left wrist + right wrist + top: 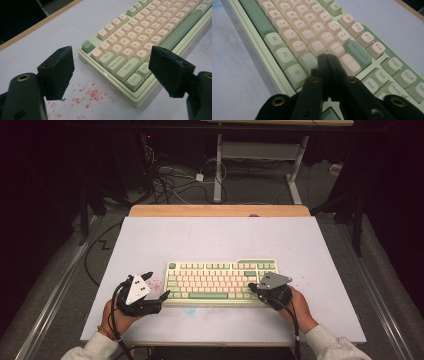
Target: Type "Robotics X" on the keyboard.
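The left gripper point(159, 296) hangs just off the keyboard's point(220, 281) 9 o'clock end, jaws spread wide with nothing between them; in the left gripper view they frame the Ctrl corner and some red specks point(87, 96) on the table point(150, 235). The keyboard lies flat near the table's middle, toward the 6 o'clock edge, long axis running 9 to 3 o'clock, the space bar row facing the person and the function row pointing to 12. The right gripper point(253, 288) is over its 3 o'clock end, jaws pressed together and empty, tips poised above the keys near Backspace point(358, 53); whether they touch a key I cannot tell. I judge the keyboard stiff and moderately heavy, its plastic case smooth enough to slide on the table. The keycaps look likely to pop off if pinched, so take hold of the case at both short ends, not by the keys. A closed tip should press single keys well.
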